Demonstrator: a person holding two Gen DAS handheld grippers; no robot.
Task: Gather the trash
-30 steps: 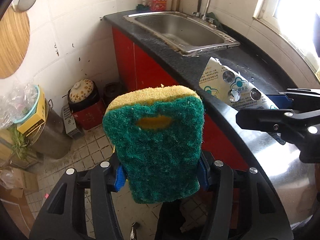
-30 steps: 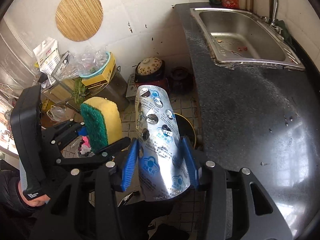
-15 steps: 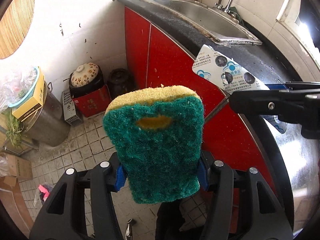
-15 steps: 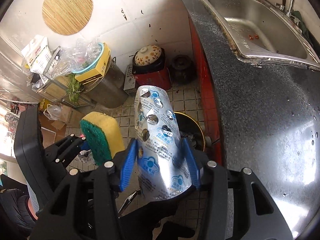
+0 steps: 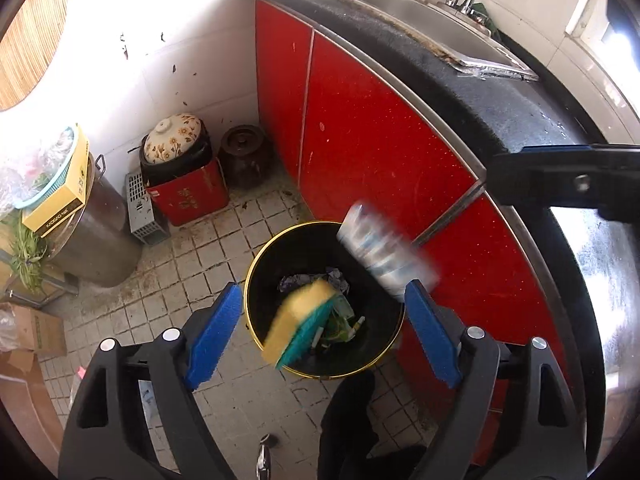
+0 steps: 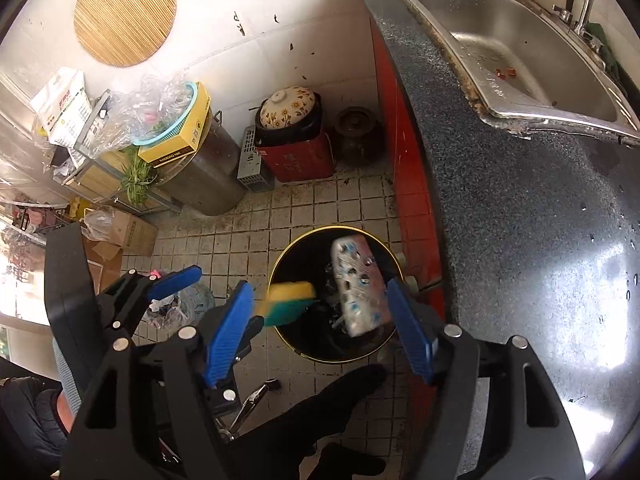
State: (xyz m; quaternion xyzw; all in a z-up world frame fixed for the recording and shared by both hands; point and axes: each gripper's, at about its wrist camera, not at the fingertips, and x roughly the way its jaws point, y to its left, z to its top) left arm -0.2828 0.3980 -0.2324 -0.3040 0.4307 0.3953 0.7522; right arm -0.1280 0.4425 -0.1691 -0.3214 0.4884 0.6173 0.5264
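Note:
A round black trash bin [image 5: 256, 264] [image 6: 280, 264] with a yellow rim stands on the tiled floor by the red cabinet. A yellow and green sponge [image 5: 300, 326] [image 6: 290, 302] is blurred in mid-air over the bin, free of my left gripper [image 5: 324, 332], whose jaws are opening with nothing pressed between them. A silver pill blister sheet [image 5: 380, 252] [image 6: 358, 284] also falls over the bin, clear of the blue pads of my right gripper [image 6: 320, 328], which is opening too. Crumpled trash lies in the bin's bottom.
Red cabinet doors [image 5: 360, 136] and a dark stone counter [image 6: 520, 208] with a steel sink [image 6: 512, 40] run along the right. A red box with a flowered pot lid [image 5: 176, 148], a dark jar [image 5: 244, 152] and a metal drum [image 5: 96, 232] stand on the floor behind the bin.
Both grippers sank over the bin and opened. The sponge left the left gripper and the blister sheet left the right gripper; both are dropping toward the bin.

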